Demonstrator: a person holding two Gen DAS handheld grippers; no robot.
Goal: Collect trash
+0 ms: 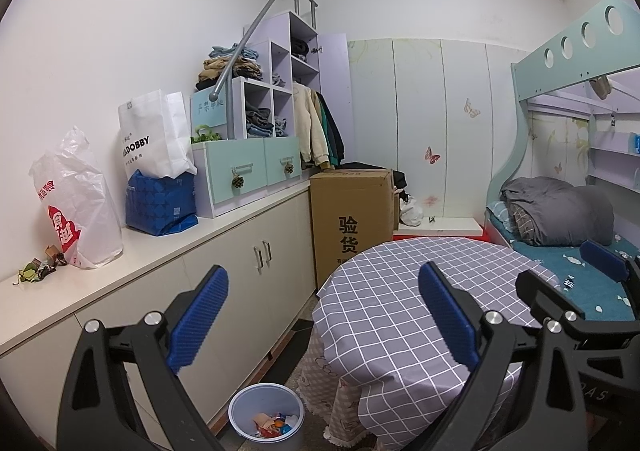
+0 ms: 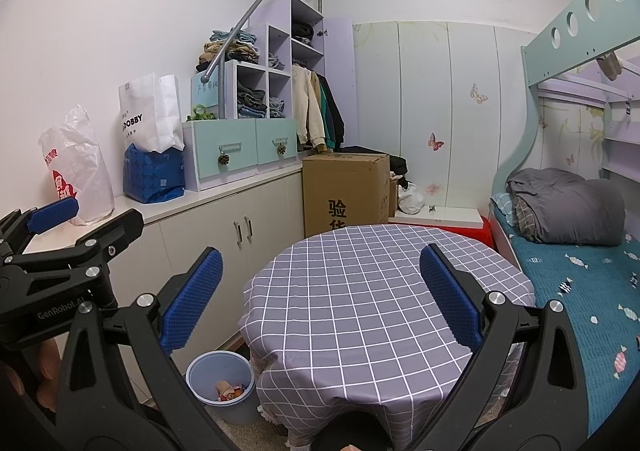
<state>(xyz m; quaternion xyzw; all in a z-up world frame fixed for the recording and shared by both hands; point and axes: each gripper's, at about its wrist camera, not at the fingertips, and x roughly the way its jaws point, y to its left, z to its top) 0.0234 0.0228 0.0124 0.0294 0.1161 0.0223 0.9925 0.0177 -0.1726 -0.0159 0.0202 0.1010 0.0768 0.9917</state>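
Both the left gripper [image 1: 322, 317] and right gripper [image 2: 320, 299] stood wide open, holding nothing, above the round table [image 2: 360, 291]. The trash bin [image 1: 266, 417], containing wrappers, sat on the floor in the narrow gap between the table's left edge and the cabinet [image 1: 224, 271].

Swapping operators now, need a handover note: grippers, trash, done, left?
Left gripper: open, empty, held over the table's left edge.
Right gripper: open, empty, above the checked tablecloth, which shows no trash.
Blue bin sits on the floor left of the table, with some colourful wrappers already inside.
Left: small crumpled scraps on the white counter, beside the white plastic bag. Probably collect those next.
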